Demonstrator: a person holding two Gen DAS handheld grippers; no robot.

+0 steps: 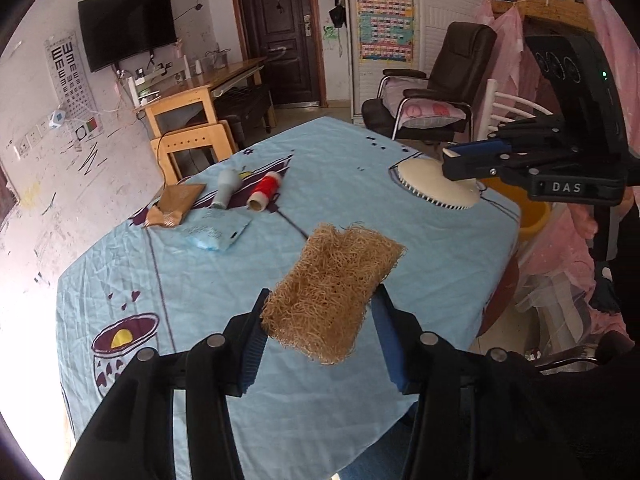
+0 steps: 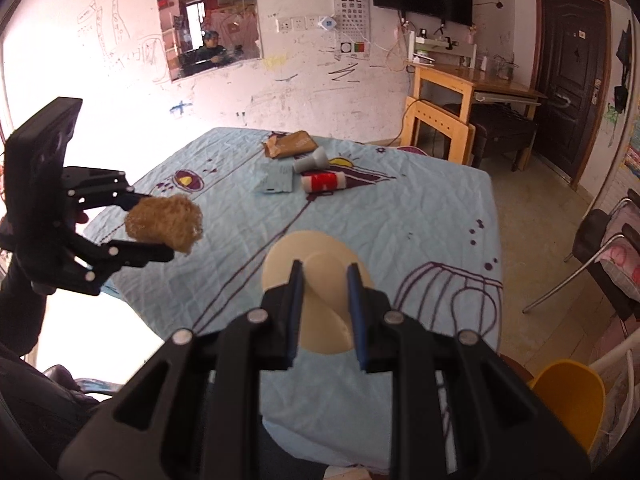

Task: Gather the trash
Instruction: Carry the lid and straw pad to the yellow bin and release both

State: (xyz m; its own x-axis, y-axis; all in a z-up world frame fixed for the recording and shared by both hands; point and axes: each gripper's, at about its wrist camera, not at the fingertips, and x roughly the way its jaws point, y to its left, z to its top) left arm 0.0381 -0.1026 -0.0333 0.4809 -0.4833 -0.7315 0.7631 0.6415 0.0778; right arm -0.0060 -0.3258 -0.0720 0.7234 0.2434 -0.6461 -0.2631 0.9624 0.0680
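My left gripper (image 1: 320, 300) is shut on a tan fibrous scrub pad (image 1: 332, 292) and holds it above the blue tablecloth (image 1: 200, 280); the pad also shows in the right wrist view (image 2: 164, 220). My right gripper (image 2: 326, 268) is shut on the knob of a cream round brush (image 2: 320, 300) and holds it over the table; the brush shows bristles down in the left wrist view (image 1: 432, 186). On the far side of the table lie a brown wrapper (image 1: 176, 202), a grey tube (image 1: 226, 186), a red and white roll (image 1: 264, 190) and a pale blue packet (image 1: 216, 234).
A yellow bin (image 2: 568, 400) stands on the floor by the table's near right corner. A dark armchair (image 1: 432, 92), a wooden desk (image 1: 200, 100) and a white chair (image 1: 512, 108) stand around the table. Pink curtains hang at the right.
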